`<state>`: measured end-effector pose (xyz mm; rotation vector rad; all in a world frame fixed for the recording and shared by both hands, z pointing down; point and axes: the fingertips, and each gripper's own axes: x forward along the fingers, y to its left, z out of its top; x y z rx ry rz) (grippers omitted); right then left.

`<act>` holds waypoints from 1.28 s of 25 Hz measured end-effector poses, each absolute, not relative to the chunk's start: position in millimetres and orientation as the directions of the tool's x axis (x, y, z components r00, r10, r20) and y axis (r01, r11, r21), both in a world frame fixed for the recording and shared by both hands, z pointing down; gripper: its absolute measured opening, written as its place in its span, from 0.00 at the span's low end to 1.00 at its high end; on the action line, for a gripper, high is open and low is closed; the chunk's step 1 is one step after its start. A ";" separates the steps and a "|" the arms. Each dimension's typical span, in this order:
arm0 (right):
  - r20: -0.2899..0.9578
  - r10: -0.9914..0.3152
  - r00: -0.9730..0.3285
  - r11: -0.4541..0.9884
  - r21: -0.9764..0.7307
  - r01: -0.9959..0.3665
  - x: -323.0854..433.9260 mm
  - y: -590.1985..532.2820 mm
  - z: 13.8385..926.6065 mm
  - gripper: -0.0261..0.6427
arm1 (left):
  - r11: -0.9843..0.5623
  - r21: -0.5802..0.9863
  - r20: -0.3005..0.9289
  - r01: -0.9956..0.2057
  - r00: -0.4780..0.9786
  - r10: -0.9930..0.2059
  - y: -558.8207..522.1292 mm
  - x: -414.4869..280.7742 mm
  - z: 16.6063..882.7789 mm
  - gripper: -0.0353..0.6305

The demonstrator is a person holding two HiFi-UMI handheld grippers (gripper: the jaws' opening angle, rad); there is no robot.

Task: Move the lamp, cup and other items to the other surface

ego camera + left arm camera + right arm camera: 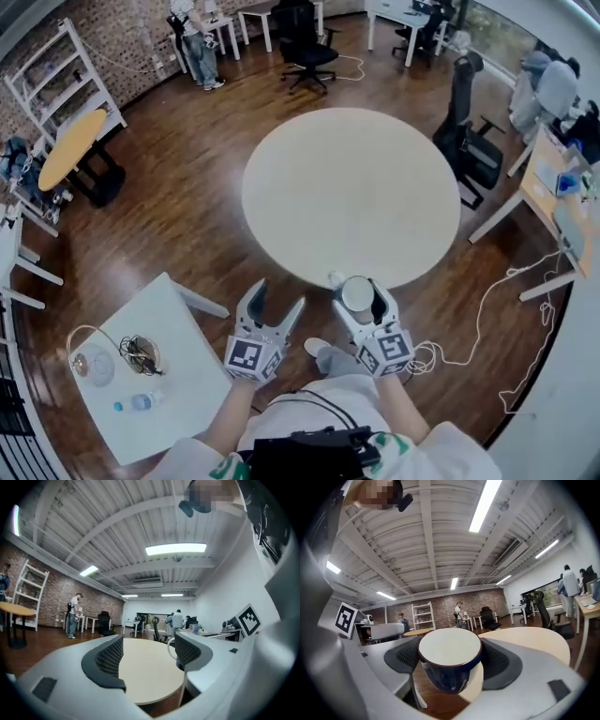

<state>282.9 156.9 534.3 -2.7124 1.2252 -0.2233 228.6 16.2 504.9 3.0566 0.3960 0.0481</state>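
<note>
A dark blue cup point(449, 667) with a white inside sits upright between the pads of my right gripper point(450, 654), which is shut on it. In the head view that cup point(356, 296) and the right gripper point(359, 288) hang just short of the near rim of the round beige table point(352, 192). My left gripper point(278, 298) is beside it on the left, open and empty. Its own view shows the left gripper point(147, 656) with nothing between the jaws and the round table point(150, 677) ahead. A small white table point(178, 375) at lower left carries a lamp point(94, 364) with a cable, and a water bottle point(141, 403).
A black cable bundle point(142, 354) also lies on the white table. Office chairs point(309, 42) point(469, 131) stand beyond the round table, and desks line the right wall point(553, 187). A white cable point(487, 328) trails over the wooden floor at right. A person point(195, 42) stands far back.
</note>
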 end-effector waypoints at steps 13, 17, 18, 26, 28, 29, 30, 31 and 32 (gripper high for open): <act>0.197 -0.508 0.839 -0.860 -0.049 -0.509 388.8 272.1 616.0 0.65 | -0.811 0.122 0.041 0.572 0.813 0.580 139.5 354.9 521.3 0.57; 0.239 -0.449 0.861 -0.891 -0.041 -0.453 437.2 302.4 649.3 0.65 | -0.779 0.154 0.067 0.608 0.780 0.623 161.0 383.4 536.2 0.57; 0.242 -0.436 0.867 -0.898 -0.053 -0.437 453.4 308.7 657.9 0.65 | -0.776 0.160 0.076 0.610 0.776 0.626 162.3 391.9 541.4 0.57; 0.257 -0.363 0.896 -0.930 -0.164 -0.329 595.9 335.5 714.5 0.65 | -0.735 0.168 0.120 0.657 0.727 0.676 181.0 447.0 571.8 0.57; 0.271 -0.363 0.892 -0.931 -0.150 -0.333 622.5 330.0 729.1 0.65 | -0.734 0.163 0.127 0.659 0.724 0.678 184.5 453.5 577.9 0.57; 0.277 -0.367 0.888 -0.930 -0.138 -0.341 634.7 327.8 736.6 0.65 | -0.735 0.160 0.132 0.659 0.724 0.677 186.6 456.0 580.9 0.57; 0.281 -0.369 0.886 -0.929 -0.128 -0.346 646.5 326.9 742.5 0.64 | -0.737 0.158 0.134 0.658 0.725 0.676 188.6 458.5 583.8 0.57; 0.283 -0.368 0.886 -0.930 -0.124 -0.347 657.4 327.2 747.3 0.64 | -0.739 0.158 0.135 0.655 0.727 0.674 190.1 460.5 586.9 0.57; 0.286 -0.367 0.885 -0.930 -0.125 -0.345 666.6 327.5 752.2 0.64 | -0.742 0.162 0.138 0.651 0.729 0.670 190.5 461.8 590.7 0.57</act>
